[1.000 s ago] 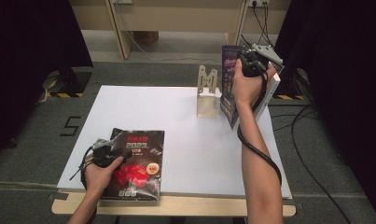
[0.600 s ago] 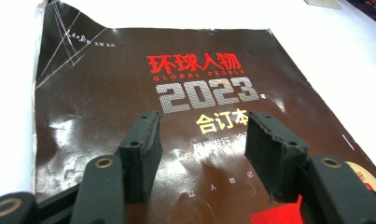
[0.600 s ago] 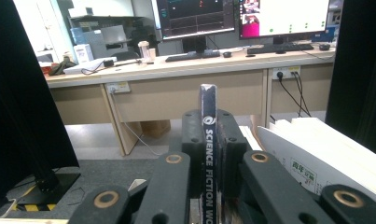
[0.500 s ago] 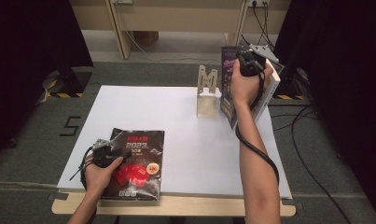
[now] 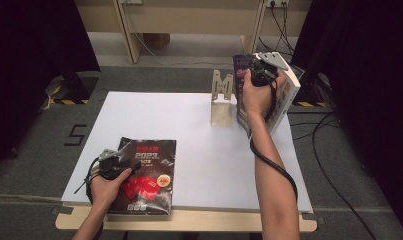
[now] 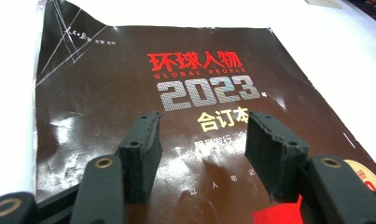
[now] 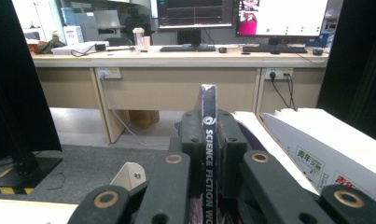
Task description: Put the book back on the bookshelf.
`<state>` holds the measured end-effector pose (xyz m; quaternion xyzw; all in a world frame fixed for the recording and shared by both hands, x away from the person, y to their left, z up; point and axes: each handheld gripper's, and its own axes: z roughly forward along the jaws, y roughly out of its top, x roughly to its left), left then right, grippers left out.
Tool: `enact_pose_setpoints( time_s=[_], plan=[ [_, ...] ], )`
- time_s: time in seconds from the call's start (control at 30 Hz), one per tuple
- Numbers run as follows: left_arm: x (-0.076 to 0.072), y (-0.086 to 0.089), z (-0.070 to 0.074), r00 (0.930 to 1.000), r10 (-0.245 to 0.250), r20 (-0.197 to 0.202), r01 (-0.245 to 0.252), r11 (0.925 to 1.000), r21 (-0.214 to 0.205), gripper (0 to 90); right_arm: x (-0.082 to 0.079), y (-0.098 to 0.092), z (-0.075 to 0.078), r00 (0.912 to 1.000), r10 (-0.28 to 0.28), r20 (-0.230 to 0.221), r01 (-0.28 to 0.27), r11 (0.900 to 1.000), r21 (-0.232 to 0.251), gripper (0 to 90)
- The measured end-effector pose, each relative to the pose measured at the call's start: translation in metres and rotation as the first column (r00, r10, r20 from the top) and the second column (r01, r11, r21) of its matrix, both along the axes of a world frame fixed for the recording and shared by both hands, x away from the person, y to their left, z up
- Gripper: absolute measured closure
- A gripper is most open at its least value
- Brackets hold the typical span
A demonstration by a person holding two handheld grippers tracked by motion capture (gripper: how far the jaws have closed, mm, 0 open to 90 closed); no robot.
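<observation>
Books in both grippers' reach: R clamped on upright book, L jaws apart over magazine.

R gripper [image 5: 259, 75] at far right table edge, pads pinching spine of dark book [image 7: 208, 140] ("SCIENCE FICTION" on spine), held upright just right of wooden bookend [image 5: 222, 102]; white books [image 5: 286, 95] lean just beside it on the far side from the bookend. L gripper [image 6: 202, 149] near front left corner of table [image 5: 199, 150], jaws spread, nothing between pads, low over magazine [image 6: 129, 93] lying flat, cover up, "2023" legible; contact w/ cover cannot tell. Magazine's near edge at the table's front edge. Hands well apart.
</observation>
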<state>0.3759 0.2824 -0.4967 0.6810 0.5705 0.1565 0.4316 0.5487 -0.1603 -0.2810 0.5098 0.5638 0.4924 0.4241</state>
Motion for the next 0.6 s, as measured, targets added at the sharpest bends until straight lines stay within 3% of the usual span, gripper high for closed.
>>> enact_pose_setpoints(
  time_s=[0.3,0.6],
  plan=[
    [-0.001,0.0,0.0,1.0,-0.001,0.002,0.001,1.0,0.003,44.5,-0.016,-0.004,0.0,0.9997,-0.005,-0.024,0.005,1.0,-0.003,84.5],
    [-0.001,-0.002,0.0,1.0,-0.006,0.0,0.006,1.0,0.006,44.5,-0.043,-0.012,-0.001,0.9976,0.04,-0.056,-0.039,0.9991,0.018,83.9]
  ],
)
